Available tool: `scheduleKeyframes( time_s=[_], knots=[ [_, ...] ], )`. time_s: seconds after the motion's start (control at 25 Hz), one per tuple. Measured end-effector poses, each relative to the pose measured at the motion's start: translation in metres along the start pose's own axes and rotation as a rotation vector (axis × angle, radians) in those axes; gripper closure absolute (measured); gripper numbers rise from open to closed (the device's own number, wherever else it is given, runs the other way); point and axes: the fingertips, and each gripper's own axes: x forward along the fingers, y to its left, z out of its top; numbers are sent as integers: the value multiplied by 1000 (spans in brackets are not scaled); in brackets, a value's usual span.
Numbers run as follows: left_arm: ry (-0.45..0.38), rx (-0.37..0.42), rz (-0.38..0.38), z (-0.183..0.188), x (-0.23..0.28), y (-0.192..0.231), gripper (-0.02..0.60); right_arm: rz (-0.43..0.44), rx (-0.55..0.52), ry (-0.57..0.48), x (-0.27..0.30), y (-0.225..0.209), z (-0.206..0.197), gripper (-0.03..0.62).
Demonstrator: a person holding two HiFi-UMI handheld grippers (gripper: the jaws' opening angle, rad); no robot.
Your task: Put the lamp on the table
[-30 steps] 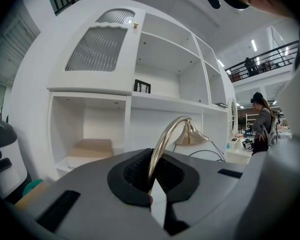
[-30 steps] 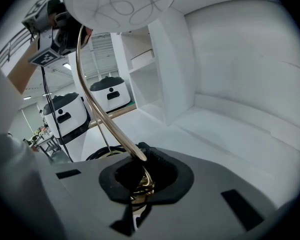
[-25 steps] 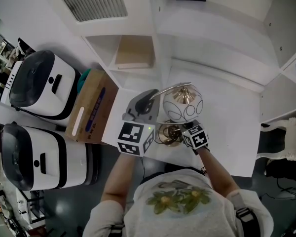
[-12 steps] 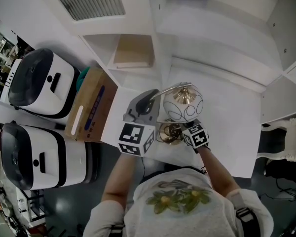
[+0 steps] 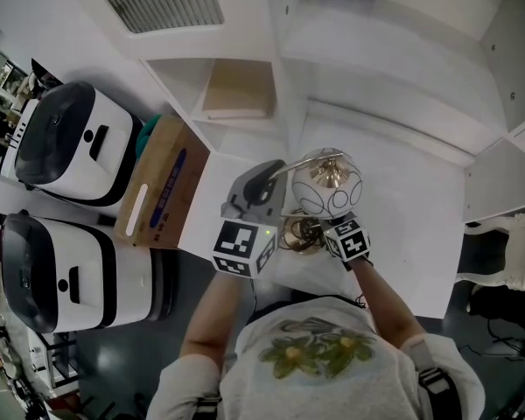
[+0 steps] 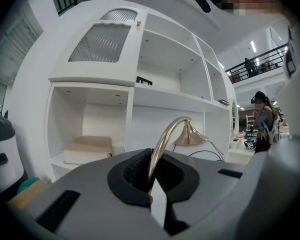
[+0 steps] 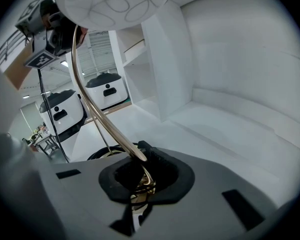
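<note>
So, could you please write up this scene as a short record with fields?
Held object: lamp, white globe shade, curved brass neck
Left gripper: shut on the neck
Right gripper: shut on the lamp's lower stem
Lamp position: over the white table; cannot tell whether the base rests on it
Nearby: cardboard box left of the table
</note>
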Motion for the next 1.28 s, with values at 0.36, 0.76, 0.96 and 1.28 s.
scheduleKeyframes(
  time_s=[0.36, 0.76, 0.96, 1.28],
  knots=[
    [-6, 2, 2, -2, -1, -2, 554, -6, 3, -25, 3, -3, 0, 562],
    [-3, 25, -13, -4, -7, -17, 554, -1, 8, -36, 2, -2, -5, 562],
    [-7, 43, -26, -5, -9, -25, 554, -7, 3, -44, 1, -2, -9, 562],
    [-22, 63, -27, -7, -14, -31, 554, -24, -12, -13, 1, 0, -15, 562]
  ],
)
